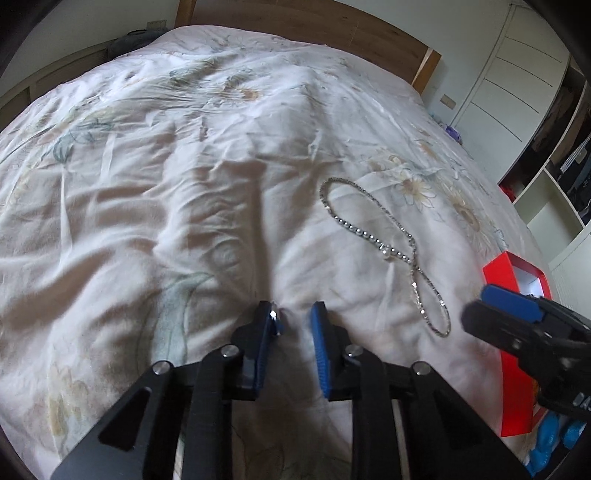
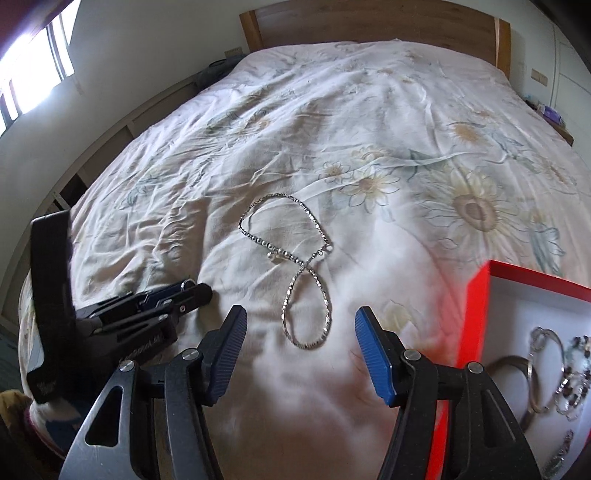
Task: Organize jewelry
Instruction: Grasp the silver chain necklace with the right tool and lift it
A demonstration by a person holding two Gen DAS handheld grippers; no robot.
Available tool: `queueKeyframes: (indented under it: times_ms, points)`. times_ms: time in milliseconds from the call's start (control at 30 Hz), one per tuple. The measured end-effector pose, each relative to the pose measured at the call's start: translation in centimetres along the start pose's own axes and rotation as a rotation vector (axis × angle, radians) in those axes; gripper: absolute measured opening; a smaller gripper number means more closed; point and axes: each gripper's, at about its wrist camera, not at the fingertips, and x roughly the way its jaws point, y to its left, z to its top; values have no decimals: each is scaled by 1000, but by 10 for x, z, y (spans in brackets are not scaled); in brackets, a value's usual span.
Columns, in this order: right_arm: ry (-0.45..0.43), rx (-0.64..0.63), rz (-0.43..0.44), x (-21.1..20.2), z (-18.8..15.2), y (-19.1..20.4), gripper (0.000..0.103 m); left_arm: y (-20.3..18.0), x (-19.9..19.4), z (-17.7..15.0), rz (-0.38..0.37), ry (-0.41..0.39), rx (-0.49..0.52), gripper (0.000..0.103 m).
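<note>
The red box (image 2: 476,332) is cut off at the right edge of the right wrist view, so only part of its white inside shows, with several bangles (image 2: 532,373) and beaded bracelets (image 2: 574,384) lying in it; the pieces lowest in the corner are too blurred to name. In the left wrist view the same box (image 1: 496,269) is half hidden behind the right gripper (image 1: 513,299), and white letters on that gripper's body run off the frame — only "DA" can be read. Small white print on the left gripper's body in the right wrist view is too blurred to read.

The necklace (image 2: 295,273) is a silver chain of small sparkling links, lying on the flower-printed bedsheet (image 2: 369,129) in a crossed figure-of-eight loop with a small pendant near the crossing. It lies just ahead of the right gripper (image 2: 301,325), whose blue-padded fingers (image 2: 369,332) stand fairly wide with nothing between them — the chain's near loop sits just beyond the tips, untouched.

The left gripper (image 1: 293,314) hangs over the bedsheet left of the necklace (image 1: 384,251), its fingers (image 1: 319,325) narrow but still apart. A small silver ring (image 1: 274,317) shows against the inner face of its left finger; whether both pads press on it cannot be told. The wooden headboard (image 2: 369,26) closes the far end of the bed.
</note>
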Motion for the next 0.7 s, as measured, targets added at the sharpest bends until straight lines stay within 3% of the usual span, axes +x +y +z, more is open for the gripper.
queueKeyframes:
  times_ms: [133, 333, 700]
  points:
    - [16, 5, -16, 14, 7, 0, 60, 0, 0, -3, -5, -18, 4, 20]
    - [37, 3, -42, 30, 13, 2, 57, 14, -1, -6, -38, -48, -63, 6]
    - [60, 21, -54, 57, 23, 2, 43, 18, -4, -8, -40, -77, -79, 6]
